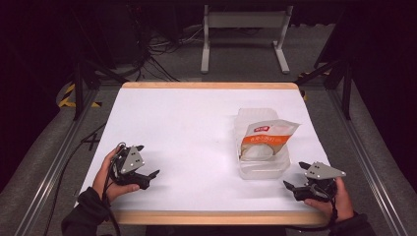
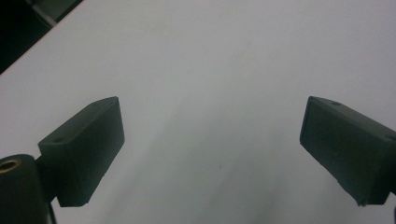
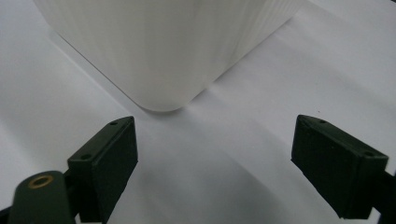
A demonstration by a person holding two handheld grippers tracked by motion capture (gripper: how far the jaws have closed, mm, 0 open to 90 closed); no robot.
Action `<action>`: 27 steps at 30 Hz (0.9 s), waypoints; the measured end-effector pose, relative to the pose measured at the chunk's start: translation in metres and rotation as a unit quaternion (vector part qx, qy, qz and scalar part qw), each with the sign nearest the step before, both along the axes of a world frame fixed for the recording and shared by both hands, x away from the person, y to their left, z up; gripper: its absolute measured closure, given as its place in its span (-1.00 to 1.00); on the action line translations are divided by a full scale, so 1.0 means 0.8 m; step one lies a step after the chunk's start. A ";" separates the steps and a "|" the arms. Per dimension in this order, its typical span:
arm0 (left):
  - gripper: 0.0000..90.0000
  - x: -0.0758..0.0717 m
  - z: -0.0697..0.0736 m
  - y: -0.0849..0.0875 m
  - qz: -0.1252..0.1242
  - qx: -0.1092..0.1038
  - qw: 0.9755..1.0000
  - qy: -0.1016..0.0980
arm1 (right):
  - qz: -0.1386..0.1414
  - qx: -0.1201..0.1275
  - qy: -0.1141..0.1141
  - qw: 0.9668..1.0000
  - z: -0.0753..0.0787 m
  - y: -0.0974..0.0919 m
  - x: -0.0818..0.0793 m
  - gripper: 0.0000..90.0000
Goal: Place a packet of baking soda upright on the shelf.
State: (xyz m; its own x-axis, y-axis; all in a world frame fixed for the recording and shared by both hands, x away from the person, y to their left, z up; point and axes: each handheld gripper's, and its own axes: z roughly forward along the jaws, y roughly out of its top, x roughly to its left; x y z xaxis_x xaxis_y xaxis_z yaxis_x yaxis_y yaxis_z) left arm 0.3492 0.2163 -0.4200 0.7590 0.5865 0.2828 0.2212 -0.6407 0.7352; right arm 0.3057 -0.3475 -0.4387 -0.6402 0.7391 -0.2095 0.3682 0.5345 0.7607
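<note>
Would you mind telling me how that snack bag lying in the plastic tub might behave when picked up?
The bag looks thin and crinkled, so probably floppy and light. Its glossy film may slip. The tub seems light enough to shift.

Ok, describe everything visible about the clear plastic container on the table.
The clear plastic container is a translucent rectangular tub with rounded corners and ribbed walls, standing upright on the right half of the white table. An orange-and-white food pouch lies across its top, overhanging the rim. The right gripper sits open just beside its near right corner, not touching it.
</note>
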 end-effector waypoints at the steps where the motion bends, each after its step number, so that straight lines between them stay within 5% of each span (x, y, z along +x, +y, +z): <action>1: -0.84 -0.002 -0.003 0.008 0.007 -0.005 1.000 0.003 | -0.001 0.001 0.000 1.000 0.000 0.000 0.000 -0.66; 6: -0.84 -0.009 -0.015 0.031 0.029 -0.001 1.000 0.008 | 0.005 -0.007 -0.003 1.000 -0.001 0.003 -0.002 -0.66; 18: -0.84 -0.022 -0.023 0.076 0.068 -0.048 0.996 0.011 | 0.008 -0.007 -0.009 1.000 0.000 0.002 -0.002 -0.66; 24: -0.84 -0.028 -0.027 0.096 0.084 -0.094 0.992 0.019 | 0.012 -0.006 -0.012 1.000 0.001 0.003 0.000 -0.67; 27: -0.84 -0.030 -0.029 0.110 0.094 -0.131 0.987 0.024 | 0.012 -0.004 -0.014 1.000 0.001 0.003 0.003 -0.67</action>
State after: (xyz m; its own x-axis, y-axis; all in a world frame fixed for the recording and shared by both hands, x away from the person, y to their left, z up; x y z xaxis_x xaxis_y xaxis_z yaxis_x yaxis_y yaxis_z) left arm 0.3253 0.3042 -0.4433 0.6387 0.7663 0.0697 0.3561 -0.3747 0.8560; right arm 0.3080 -0.3453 -0.4377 -0.6520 0.7217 -0.2324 0.3341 0.5487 0.7664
